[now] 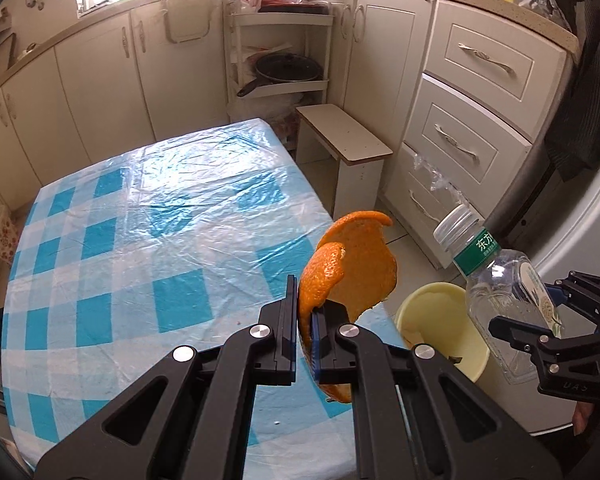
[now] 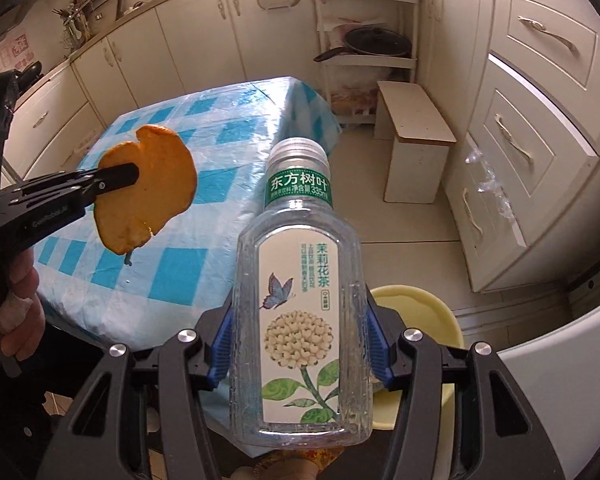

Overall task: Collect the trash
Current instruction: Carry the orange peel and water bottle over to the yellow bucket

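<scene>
Peel (image 1: pixel 352 264) sits pinched in the left gripper (image 1: pixel 305 320), bottle (image 2: pixel 304 300) squeezed in the right gripper (image 2: pixel 300 354), bin (image 2: pixel 416 312) just below.

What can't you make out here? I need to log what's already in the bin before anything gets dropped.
- Bin inside: in the left wrist view the bottle and the left gripper cover part of it; the bottom is unseen.
- Bin in the right wrist view: bottle and right gripper block most of it.
- Peel's lower end: hidden behind the left gripper's fingers.
- Bottle contents: clear plastic, level unreadable.
</scene>
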A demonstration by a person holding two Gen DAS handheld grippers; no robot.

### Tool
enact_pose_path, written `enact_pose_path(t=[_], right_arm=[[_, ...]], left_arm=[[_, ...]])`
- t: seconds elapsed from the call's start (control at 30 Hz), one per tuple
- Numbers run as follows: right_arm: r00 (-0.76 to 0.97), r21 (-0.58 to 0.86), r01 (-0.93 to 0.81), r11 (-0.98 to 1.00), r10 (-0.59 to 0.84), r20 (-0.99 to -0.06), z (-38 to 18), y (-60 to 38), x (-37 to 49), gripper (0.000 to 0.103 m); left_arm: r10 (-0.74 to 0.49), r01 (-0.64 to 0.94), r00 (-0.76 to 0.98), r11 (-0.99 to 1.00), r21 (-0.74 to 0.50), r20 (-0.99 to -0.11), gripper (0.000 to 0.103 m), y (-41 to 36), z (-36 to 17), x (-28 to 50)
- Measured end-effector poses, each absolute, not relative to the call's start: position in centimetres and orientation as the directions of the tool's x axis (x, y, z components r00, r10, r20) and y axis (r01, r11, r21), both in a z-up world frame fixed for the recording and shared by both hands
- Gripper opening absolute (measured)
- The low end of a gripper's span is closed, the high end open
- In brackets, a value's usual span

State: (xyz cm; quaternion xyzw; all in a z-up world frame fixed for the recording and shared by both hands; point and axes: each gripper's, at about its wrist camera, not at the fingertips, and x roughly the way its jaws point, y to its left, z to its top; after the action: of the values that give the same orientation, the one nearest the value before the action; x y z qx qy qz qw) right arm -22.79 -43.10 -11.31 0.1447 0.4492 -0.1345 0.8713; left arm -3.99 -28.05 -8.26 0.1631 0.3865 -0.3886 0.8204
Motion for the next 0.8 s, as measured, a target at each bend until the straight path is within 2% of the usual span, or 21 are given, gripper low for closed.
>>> enact_pose_path(t=[0.3, 0.8], right_arm=[[0.454, 0.07, 0.457, 0.887, -0.165, -0.876, -15.4, -46.8, -26.1, 0.054], [0.378, 0.001, 0.541, 0.841, -0.242, -0.894, -16.7, -49.3, -28.2, 0.055]], left_arm=[[-0.536, 0.841, 0.356, 0.542, 0.012, -0.766, 0.005, -33.1, -9.5, -11.0], [-0.514, 0.833, 0.235, 0.544, -0.101, -0.825, 0.005, -39.0, -13.8, -15.6]])
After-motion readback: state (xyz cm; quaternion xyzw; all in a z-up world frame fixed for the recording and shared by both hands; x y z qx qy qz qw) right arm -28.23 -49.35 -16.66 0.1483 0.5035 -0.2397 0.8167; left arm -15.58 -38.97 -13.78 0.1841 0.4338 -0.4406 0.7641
